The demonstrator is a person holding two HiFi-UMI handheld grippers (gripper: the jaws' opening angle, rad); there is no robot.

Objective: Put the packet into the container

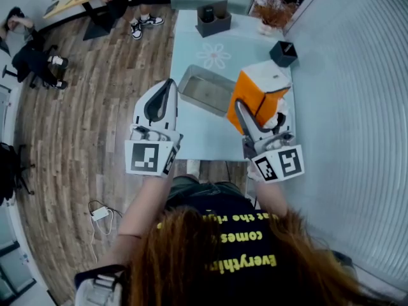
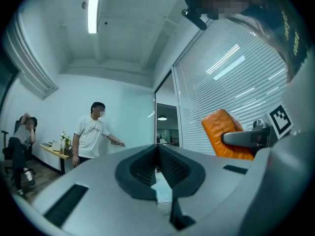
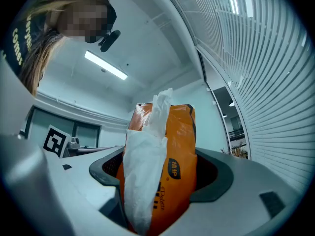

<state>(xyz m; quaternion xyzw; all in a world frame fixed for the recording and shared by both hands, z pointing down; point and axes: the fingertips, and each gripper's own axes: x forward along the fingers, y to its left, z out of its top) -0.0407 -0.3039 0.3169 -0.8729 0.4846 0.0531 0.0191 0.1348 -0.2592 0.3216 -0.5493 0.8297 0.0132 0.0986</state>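
The packet [image 1: 257, 93] is orange with a white top and hangs over the right side of the pale table [image 1: 191, 40]. My right gripper [image 1: 242, 109] is shut on it. In the right gripper view the orange packet [image 3: 178, 156] stands upright between the jaws, with white crumpled film [image 3: 142, 166] down its left side and my right gripper [image 3: 160, 178] clamped round it. The container, a shallow metal tray [image 1: 205, 89], lies empty just left of the packet. My left gripper [image 1: 167, 87] hovers by the tray's left edge. Seen from its own view, my left gripper [image 2: 158, 167] is shut on nothing, and the packet [image 2: 222, 132] shows at its right.
A black box [image 1: 213, 19], a small dark cup [image 1: 283, 53] and a plant [image 1: 274, 13] stand at the table's far end. A wall of blinds [image 1: 357, 107] runs along the right. A person [image 2: 88, 136] stands across the room; another [image 1: 32, 50] sits at the left.
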